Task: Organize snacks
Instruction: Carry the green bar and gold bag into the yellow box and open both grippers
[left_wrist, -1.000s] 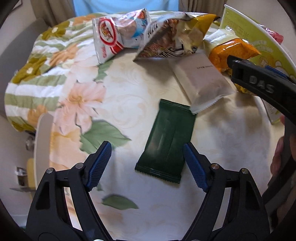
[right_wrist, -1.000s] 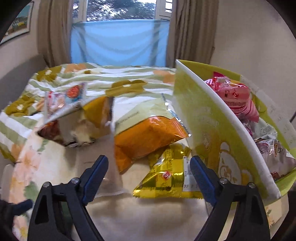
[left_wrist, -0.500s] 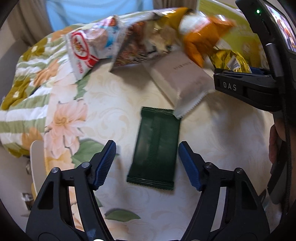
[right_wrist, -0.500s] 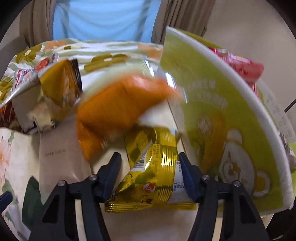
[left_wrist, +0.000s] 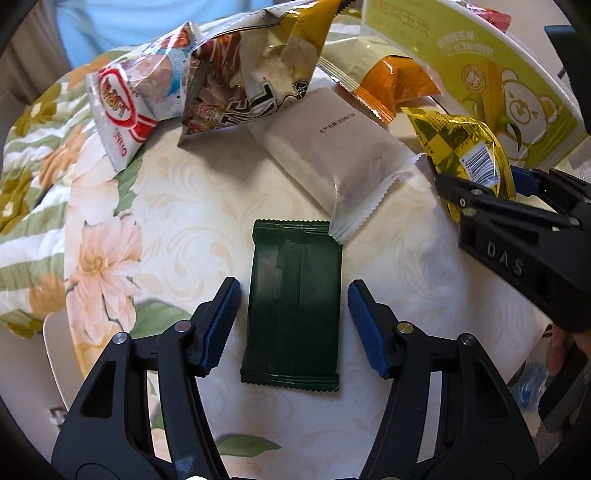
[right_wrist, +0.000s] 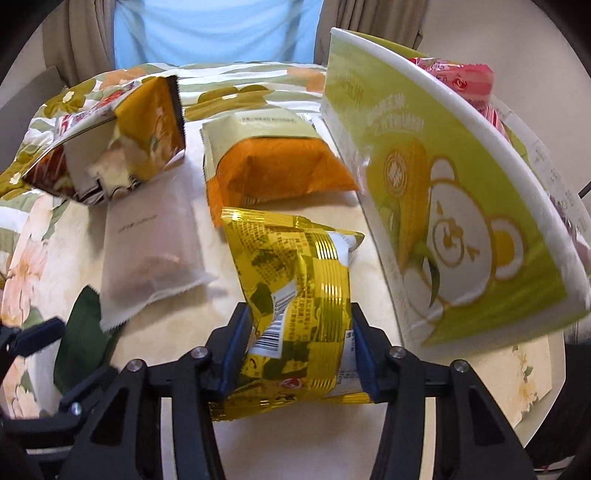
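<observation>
Since a second ago the right tool (right_wrist: 297, 347) is clamped on the gold packet (right_wrist: 295, 280) beside the box (right_wrist: 461, 206), while the closing left tool (left_wrist: 293, 325) brackets, untouched, the green packet (left_wrist: 293, 306) on the surface (left_wrist: 207, 221).

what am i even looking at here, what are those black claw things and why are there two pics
The black claws are hand-held grippers, one in each of a person's hands; each carries a camera looking out along its two blue-padded fingers. So one picture comes from the left gripper, the other from the right gripper.

They look down on a table under a floral cloth, strewn with snack packets beside a green corn-print box that already holds some packets. The left gripper's jaws are closing around a dark green packet lying flat, not yet touching it. The right gripper's jaws are closing on a shiny gold packet, with its pads already pressing its sides.
</observation>
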